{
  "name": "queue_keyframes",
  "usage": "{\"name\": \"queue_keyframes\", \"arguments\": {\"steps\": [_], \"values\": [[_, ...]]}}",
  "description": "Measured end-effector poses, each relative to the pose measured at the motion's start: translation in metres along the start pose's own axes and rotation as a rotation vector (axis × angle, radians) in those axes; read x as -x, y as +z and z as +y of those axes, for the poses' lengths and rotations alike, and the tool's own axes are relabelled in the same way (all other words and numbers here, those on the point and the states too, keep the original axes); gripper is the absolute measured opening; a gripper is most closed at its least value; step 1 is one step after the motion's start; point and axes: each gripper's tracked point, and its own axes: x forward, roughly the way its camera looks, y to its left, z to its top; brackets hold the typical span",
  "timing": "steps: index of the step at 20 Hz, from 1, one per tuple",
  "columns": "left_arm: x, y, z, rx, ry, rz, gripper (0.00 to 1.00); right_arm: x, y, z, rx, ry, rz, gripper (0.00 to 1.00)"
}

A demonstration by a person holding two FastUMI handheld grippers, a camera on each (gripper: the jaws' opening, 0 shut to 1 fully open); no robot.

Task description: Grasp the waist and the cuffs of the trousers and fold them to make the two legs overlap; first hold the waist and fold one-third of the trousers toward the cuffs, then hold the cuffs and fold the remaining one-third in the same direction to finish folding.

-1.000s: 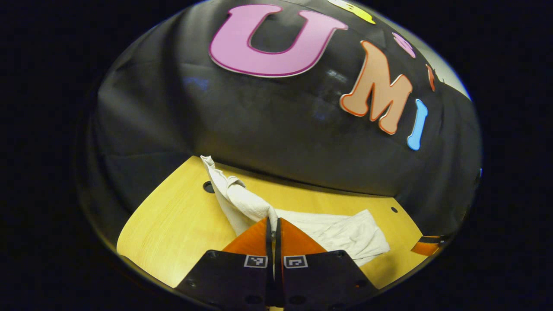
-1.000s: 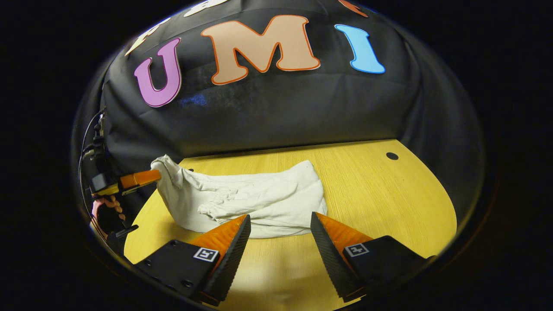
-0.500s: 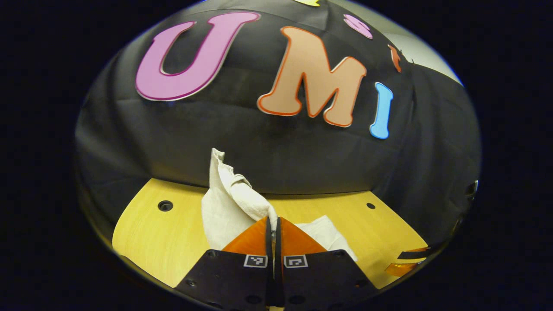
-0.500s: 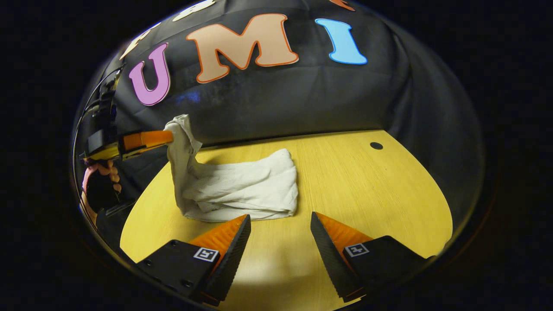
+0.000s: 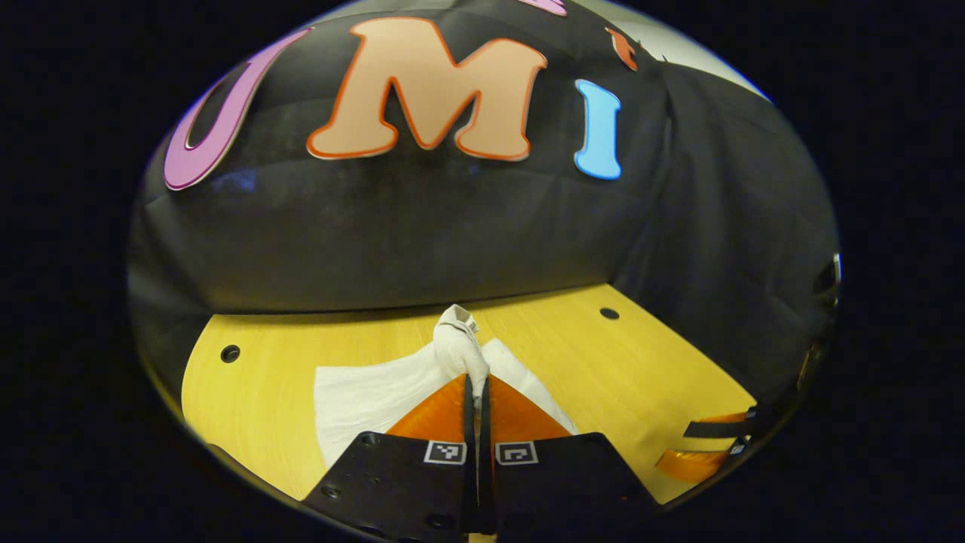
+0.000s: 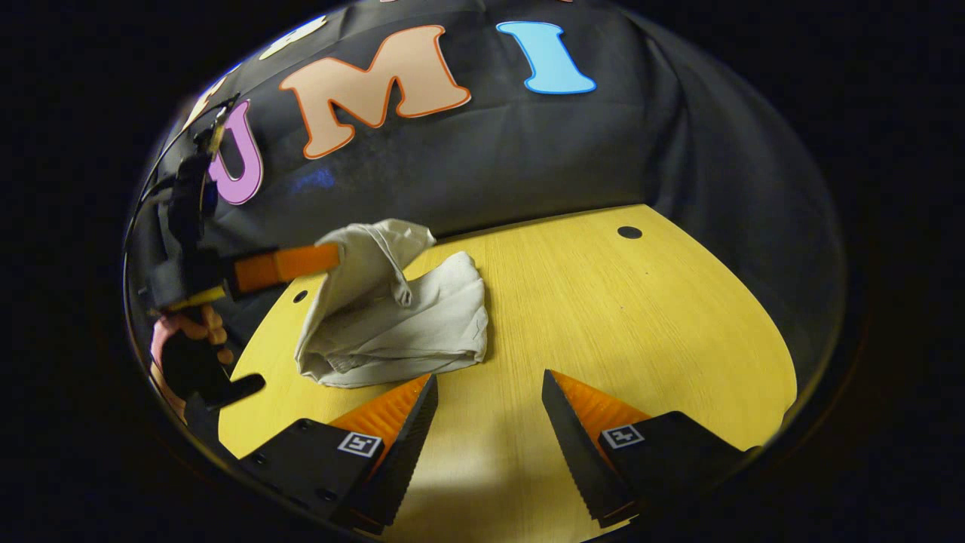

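The trousers (image 6: 392, 317) are of soft, matt, creased cloth, the table (image 6: 641, 317) is of smooth wood with fine grain, and the wall (image 6: 528, 151) is matt cloth.

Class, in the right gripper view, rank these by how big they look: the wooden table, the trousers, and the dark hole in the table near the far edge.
1. Table
2. Trousers
3. Hole, though farthest from the camera.
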Motion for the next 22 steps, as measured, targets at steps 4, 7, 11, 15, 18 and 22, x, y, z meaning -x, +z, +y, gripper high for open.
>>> {"name": "queue_keyframes", "arguments": {"steps": [4, 7, 11, 15, 18, 22], "values": [[-0.012, -0.037, -0.026, -0.079, -0.043, 0.067, 0.07, 0.004, -0.002, -0.015, -0.009, -0.016, 0.006, 0.90], [-0.011, -0.055, -0.044, -0.093, -0.093, 0.098, 0.18, 0.007, -0.003, -0.018, -0.013, -0.020, 0.003, 0.90], [-0.001, -0.054, -0.062, -0.081, -0.144, 0.061, 0.84, 0.017, 0.000, -0.013, -0.019, -0.011, -0.015, 0.90], [0.026, -0.037, -0.045, -0.073, -0.104, -0.001, 0.83, 0.029, 0.007, 0.003, 0.022, 0.023, -0.046, 0.90], [0.061, -0.029, -0.024, -0.051, -0.050, -0.030, 0.84, 0.041, 0.014, 0.018, 0.066, 0.049, -0.082, 0.89], [0.104, -0.028, 0.011, -0.061, 0.026, -0.059, 0.84, 0.057, 0.025, 0.046, 0.090, 0.096, -0.130, 0.96]]}}
